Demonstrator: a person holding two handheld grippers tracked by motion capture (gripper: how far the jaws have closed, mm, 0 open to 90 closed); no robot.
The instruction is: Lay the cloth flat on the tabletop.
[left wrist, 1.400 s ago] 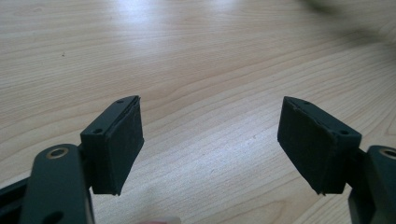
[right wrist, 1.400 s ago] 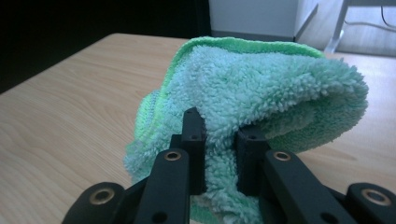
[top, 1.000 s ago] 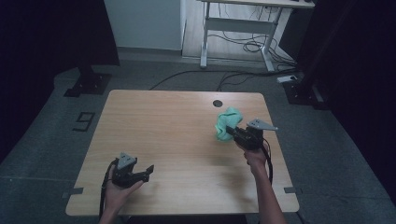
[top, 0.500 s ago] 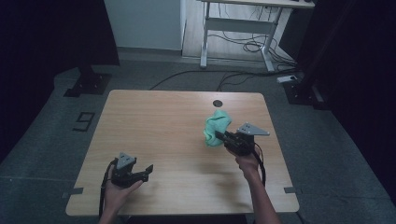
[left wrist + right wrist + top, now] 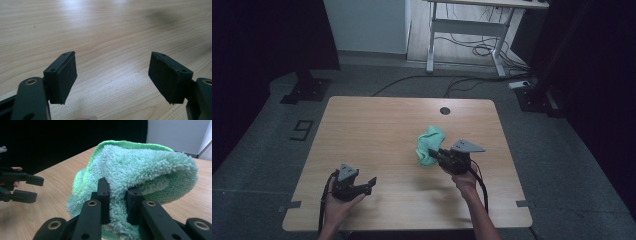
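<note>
Green towel [image 5: 430,144] farther left, gripped

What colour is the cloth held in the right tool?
Mint green, with a brighter green edge; the cloth shows best in the right gripper view.

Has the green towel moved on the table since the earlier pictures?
Yes. The green towel, clamped in the right gripper, has moved leftward and nearer the person, away from the dark hole in the table top.

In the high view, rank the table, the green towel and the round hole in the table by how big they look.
1. Table, largest by far.
2. Towel.
3. Hole, smallest.
</note>
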